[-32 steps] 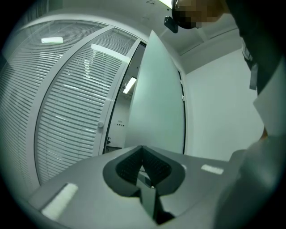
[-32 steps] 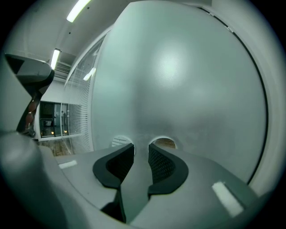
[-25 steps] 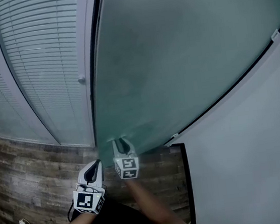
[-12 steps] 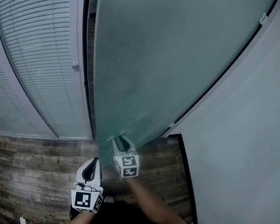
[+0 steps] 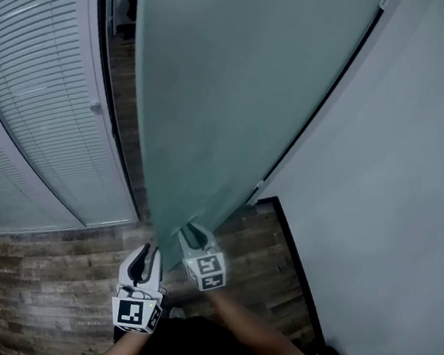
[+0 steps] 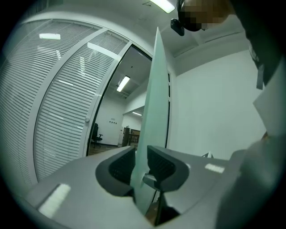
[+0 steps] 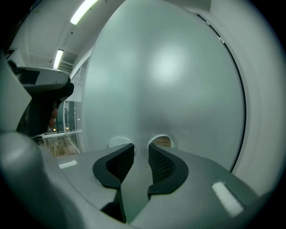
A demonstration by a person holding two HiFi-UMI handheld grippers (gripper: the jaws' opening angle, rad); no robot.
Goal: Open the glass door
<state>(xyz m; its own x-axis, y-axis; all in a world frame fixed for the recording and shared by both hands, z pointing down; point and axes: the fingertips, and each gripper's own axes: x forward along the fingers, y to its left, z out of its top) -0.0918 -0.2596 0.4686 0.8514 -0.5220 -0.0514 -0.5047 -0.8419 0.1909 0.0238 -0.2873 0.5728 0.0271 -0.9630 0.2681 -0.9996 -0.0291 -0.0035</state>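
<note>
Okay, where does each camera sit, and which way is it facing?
Head view: on the person's head, looking steeply down at the glass door and wood floor; shows both arms, left tool, right tool.
Left gripper view: on the left tool, looking along the door's edge into the room beyond; its jaws, just opened, straddle that edge; the person's clothing at right.
Right gripper view: on the right tool, facing the door's frosted face; jaws apart.
Shared: every view sees the door.

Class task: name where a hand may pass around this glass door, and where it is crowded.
Free: the gap between the glass door and the blinds partition; the wood floor left of the grippers. Crowded: the door's edge, which the left gripper, jaws just opening, straddles beside the right gripper.
</note>
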